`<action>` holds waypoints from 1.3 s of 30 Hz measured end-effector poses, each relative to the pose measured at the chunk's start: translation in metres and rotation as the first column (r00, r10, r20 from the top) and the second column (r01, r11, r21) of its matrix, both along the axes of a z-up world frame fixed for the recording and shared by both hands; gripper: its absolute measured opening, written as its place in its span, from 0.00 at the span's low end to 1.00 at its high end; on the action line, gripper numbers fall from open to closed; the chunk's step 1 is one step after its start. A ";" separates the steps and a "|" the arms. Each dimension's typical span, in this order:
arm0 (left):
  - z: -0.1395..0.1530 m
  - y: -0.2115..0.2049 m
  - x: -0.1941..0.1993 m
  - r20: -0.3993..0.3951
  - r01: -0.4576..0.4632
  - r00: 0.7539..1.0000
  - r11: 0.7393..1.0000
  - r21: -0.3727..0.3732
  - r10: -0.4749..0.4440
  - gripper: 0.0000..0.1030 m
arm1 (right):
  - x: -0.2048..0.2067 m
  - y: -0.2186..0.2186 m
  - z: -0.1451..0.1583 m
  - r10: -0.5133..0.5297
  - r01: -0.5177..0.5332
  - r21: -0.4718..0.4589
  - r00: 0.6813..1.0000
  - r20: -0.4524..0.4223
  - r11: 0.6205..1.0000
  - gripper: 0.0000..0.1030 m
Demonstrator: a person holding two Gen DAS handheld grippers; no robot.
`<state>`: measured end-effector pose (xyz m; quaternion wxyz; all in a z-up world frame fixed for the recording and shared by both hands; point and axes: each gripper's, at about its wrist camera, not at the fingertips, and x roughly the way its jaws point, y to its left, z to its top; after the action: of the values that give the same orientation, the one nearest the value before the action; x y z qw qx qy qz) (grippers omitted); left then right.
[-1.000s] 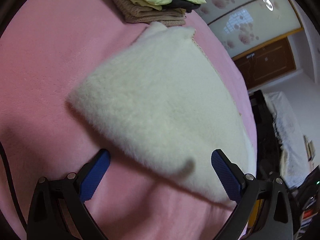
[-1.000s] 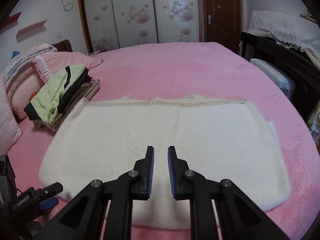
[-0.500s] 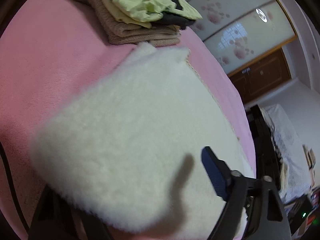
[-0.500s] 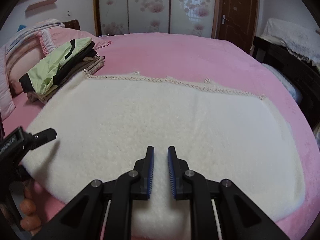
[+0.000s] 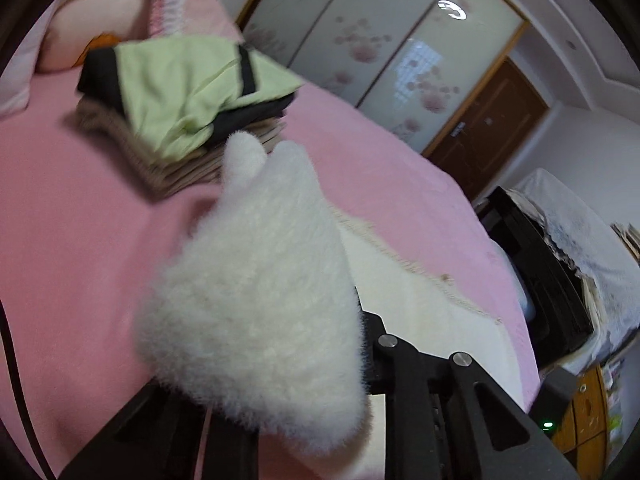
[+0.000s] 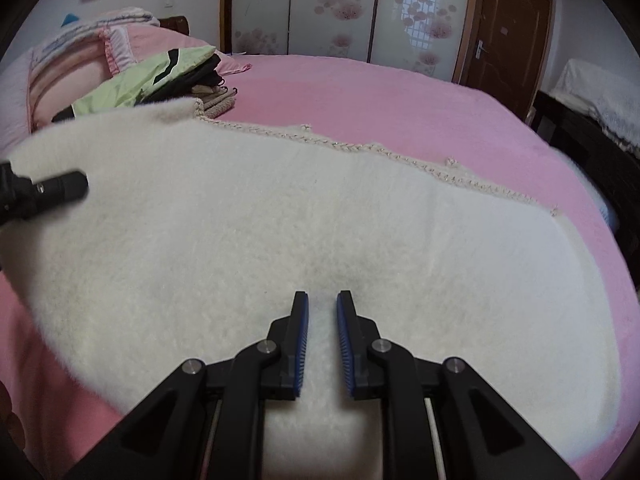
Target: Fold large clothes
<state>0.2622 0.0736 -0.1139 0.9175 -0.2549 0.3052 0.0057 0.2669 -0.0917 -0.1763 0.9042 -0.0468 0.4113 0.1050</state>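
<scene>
no readable text, no labels, no brand marks, no numbers, no signs on anything in view

Left gripper closes on the fleece corner and lifts it

A second ago the left gripper (image 5: 320,364) stood wide open, blue pads on either side of the near corner of the white fleece blanket (image 5: 256,320); its jaws have just been closing and now clamp that corner, the fleece hiding the pads; the gripped corner has risen off the pink bedspread (image 5: 80,220) and fills the lower middle of the left wrist view; the stack of folded clothes (image 5: 188,96) has slid from the top edge to the upper left; in the right wrist view the blanket's left edge is raised and the fleece has spread towards the frame's sides.
</scene>
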 end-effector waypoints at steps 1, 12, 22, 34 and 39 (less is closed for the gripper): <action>0.009 -0.007 0.000 0.018 0.017 1.000 1.000 0.022 -0.018 0.16 | 0.000 -0.003 0.000 -0.002 0.002 0.026 1.000 -0.008 1.000 0.15; 0.072 -0.161 0.003 0.138 0.354 0.914 0.915 0.191 -0.382 0.16 | -0.009 -0.082 0.016 -0.029 0.067 0.384 0.994 -0.103 0.921 0.07; -0.013 -0.300 0.001 -0.052 0.540 0.836 0.802 0.254 -0.546 0.16 | -0.075 -0.235 0.009 -0.411 0.437 0.174 0.897 -0.163 0.883 0.08; 0.004 -0.334 -0.021 -0.033 0.566 0.801 0.739 0.366 -0.597 0.16 | -0.106 -0.261 0.011 -0.457 0.479 0.252 0.878 -0.143 0.841 0.08; -0.033 -0.353 -0.025 -0.133 0.604 0.774 0.661 0.445 -0.619 0.17 | -0.107 -0.271 0.012 -0.484 0.508 0.215 0.861 -0.157 0.834 0.08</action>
<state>0.2368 -0.2789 -0.1470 0.9033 0.0889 0.3487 -0.2336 0.1597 -0.3627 -0.1641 0.8782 0.1801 0.4357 -0.0803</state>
